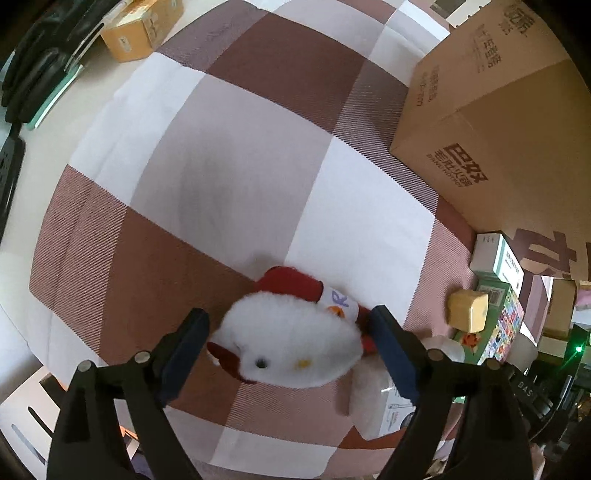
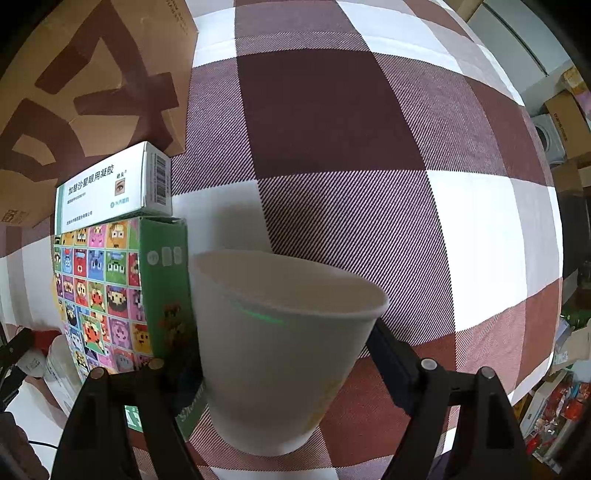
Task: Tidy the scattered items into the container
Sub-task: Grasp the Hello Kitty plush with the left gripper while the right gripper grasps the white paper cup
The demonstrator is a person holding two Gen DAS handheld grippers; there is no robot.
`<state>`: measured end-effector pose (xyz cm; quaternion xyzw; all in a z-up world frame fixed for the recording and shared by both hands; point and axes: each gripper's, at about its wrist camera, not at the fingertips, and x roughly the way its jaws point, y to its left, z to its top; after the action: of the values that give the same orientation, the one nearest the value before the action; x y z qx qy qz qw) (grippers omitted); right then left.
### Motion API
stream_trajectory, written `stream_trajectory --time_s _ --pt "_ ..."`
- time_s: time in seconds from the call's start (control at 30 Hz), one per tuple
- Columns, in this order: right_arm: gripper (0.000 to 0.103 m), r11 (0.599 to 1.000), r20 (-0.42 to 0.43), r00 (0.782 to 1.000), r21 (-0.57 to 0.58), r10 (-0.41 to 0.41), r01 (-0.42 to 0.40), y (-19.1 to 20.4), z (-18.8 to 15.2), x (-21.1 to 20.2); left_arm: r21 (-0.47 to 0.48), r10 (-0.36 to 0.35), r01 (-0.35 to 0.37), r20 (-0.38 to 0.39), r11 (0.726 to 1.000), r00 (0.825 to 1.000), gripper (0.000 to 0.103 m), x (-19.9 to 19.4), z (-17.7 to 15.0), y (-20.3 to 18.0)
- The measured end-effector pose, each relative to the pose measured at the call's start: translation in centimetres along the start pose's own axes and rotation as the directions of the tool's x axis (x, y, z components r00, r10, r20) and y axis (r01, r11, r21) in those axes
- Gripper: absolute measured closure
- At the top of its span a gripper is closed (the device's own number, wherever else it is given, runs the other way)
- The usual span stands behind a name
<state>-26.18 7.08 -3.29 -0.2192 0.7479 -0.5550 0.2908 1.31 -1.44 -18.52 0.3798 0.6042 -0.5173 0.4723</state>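
Note:
A white plush chick [image 1: 291, 347] with red wings lies on the checked cloth between the fingers of my left gripper [image 1: 290, 328]; the pads sit at its two sides, touching the fur. A big cardboard box [image 1: 509, 122] stands at the right. My right gripper [image 2: 284, 354] has a white paper cup [image 2: 280, 347] between its fingers, tilted, rim away from me. Beside the cup stand a green box with pixel faces [image 2: 110, 295] and a white medicine box [image 2: 110, 188] on top of it, against the cardboard box [image 2: 85, 92].
A yellow cube [image 1: 467, 308] rests by the green box [image 1: 498, 321] in the left wrist view. A small yellow carton [image 1: 140, 33] and black items [image 1: 40, 70] lie at the far left off the cloth. Checked cloth [image 2: 369, 147] stretches ahead of the right gripper.

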Motion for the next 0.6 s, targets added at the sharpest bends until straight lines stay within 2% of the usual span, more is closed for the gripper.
stream_trajectory --time_s 0.03,0.07,0.13,0.2,0.23,0.3,0.4,0.6 --pt "0.020 1.000 -0.002 1.000 -0.001 0.000 0.000 0.0 -0.1 0.0 0.004 -0.002 0.002 0.008 1.000 1.000 0.017 0.0 -0.1 -0.1" --pt "0.020 1.000 -0.006 1.000 -0.003 -0.002 0.002 0.1 -0.1 -0.1 0.014 -0.008 0.008 0.016 1.000 1.000 0.025 -0.1 -0.3 -0.3" --pt "0.023 1.000 -0.006 1.000 -0.006 -0.010 0.010 0.1 -0.3 -0.2 0.043 -0.007 0.005 0.042 0.999 0.999 0.029 -0.3 -0.6 -0.9" --pt "0.035 1.000 0.007 1.000 -0.003 -0.011 0.011 0.1 -0.5 -0.7 0.067 -0.017 0.013 0.055 0.998 0.998 0.038 -0.5 -0.5 -1.3" --pt "0.039 1.000 0.013 1.000 -0.001 -0.004 0.004 0.0 -0.5 -1.0 0.068 -0.024 0.020 0.058 0.997 0.998 0.039 -0.7 -0.3 -1.4" --pt "0.039 0.999 0.007 0.999 0.010 0.039 -0.039 -0.3 -0.6 -1.4 0.075 -0.033 0.028 0.063 0.997 0.997 0.044 -0.9 0.0 -1.5" --pt "0.039 0.998 0.012 0.998 0.027 0.056 -0.057 -0.8 -1.0 -2.2 0.083 -0.071 0.064 0.078 0.995 0.994 0.051 -1.9 0.6 -1.7" --pt "0.039 0.996 0.048 0.996 0.033 0.077 -0.079 -1.2 -1.8 -5.7 0.157 -0.070 0.049 0.133 0.986 0.989 0.052 -4.1 1.9 -2.6"
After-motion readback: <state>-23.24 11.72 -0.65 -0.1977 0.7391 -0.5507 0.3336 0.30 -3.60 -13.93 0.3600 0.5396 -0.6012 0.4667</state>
